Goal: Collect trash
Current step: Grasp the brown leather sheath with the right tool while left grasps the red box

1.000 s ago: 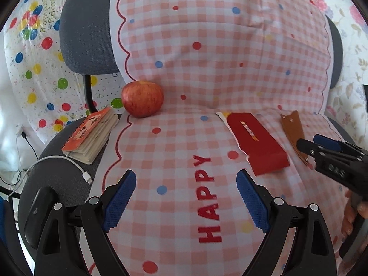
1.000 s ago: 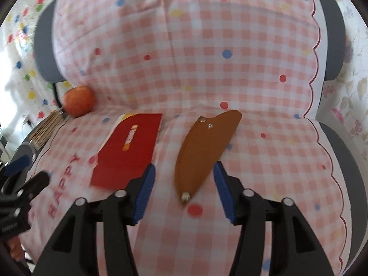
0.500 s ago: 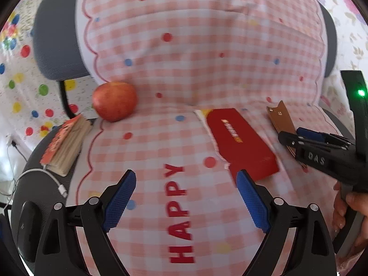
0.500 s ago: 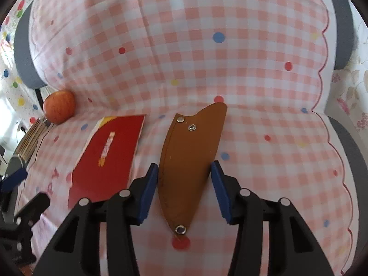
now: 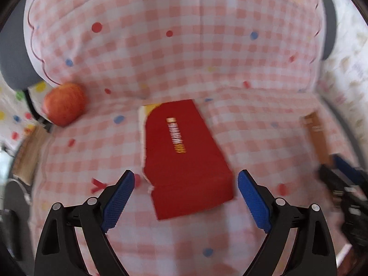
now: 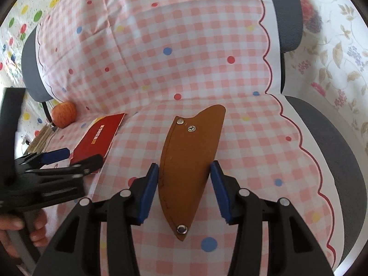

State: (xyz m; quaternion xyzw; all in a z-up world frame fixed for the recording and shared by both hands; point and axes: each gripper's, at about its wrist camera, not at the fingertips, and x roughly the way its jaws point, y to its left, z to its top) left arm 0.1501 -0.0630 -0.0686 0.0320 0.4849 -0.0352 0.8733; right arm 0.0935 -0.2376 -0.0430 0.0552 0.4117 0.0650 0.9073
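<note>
Chair (image 6: pixel 331 142) under checked cloth (image 6: pixel 184 57) bearing packet (image 5: pixel 184 151), sheath (image 6: pixel 191 161), apple (image 5: pixel 64 105)

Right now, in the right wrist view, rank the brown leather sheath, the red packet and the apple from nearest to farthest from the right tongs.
1. Brown leather sheath: between the right tongs.
2. Red packet: to the left, flat on the checked cloth.
3. Apple: far left, at the seat's back edge.

One apple (image 5: pixel 64 107), one red packet (image 5: pixel 184 154), one sheath (image 6: pixel 189 158)
</note>
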